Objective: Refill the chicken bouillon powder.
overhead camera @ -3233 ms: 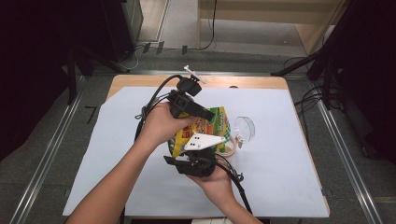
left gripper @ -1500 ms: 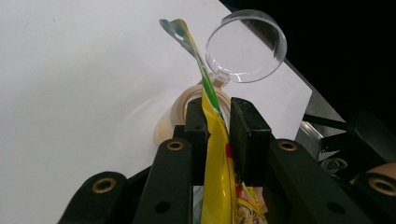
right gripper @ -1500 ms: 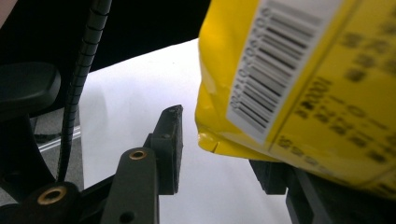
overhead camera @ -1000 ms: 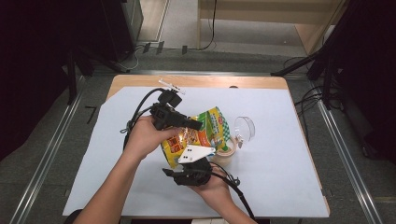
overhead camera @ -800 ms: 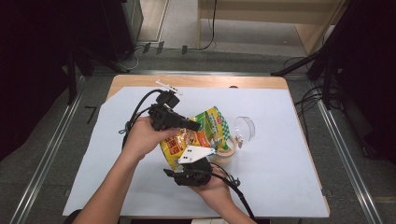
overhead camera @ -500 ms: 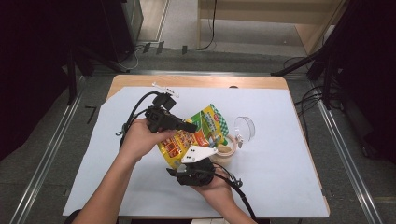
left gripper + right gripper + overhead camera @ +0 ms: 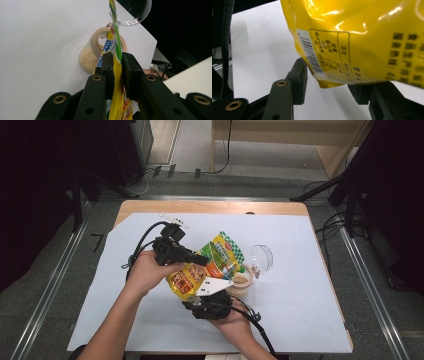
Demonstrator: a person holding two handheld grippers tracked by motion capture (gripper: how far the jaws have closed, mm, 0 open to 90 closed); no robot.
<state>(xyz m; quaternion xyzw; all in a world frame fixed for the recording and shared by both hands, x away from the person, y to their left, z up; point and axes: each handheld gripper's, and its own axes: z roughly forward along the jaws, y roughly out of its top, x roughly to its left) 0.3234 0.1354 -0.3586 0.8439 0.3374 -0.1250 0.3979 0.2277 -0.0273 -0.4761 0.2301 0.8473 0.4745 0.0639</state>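
A yellow snack bag (image 7: pixel 220 257) hangs tilted over an open jar (image 7: pixel 241 281) that holds pale grains (image 7: pixel 87 57). My left gripper (image 7: pixel 204 261) comes in from the left. In the left gripper view it (image 7: pixel 116 58) is shut on the bag's upper edge (image 7: pixel 117 100). My right gripper (image 7: pixel 206 299) sits below the bag, near the front of the table. In the right gripper view it (image 7: pixel 329 83) is open, and the bag's bottom corner (image 7: pixel 362 37) lies between the spread jaws, close against the left one.
The jar's clear round lid (image 7: pixel 263 256) stands on edge just right of the jar, and appears behind it (image 7: pixel 132 12) in the left gripper view. A white sheet (image 7: pixel 300 310) covers the wooden table. Black cable (image 7: pixel 145 240) loops left of my left hand.
My left gripper has moved left and toward the person with the bag, lowering and tilting it over the jar. The right gripper has stayed under the bag's bottom.
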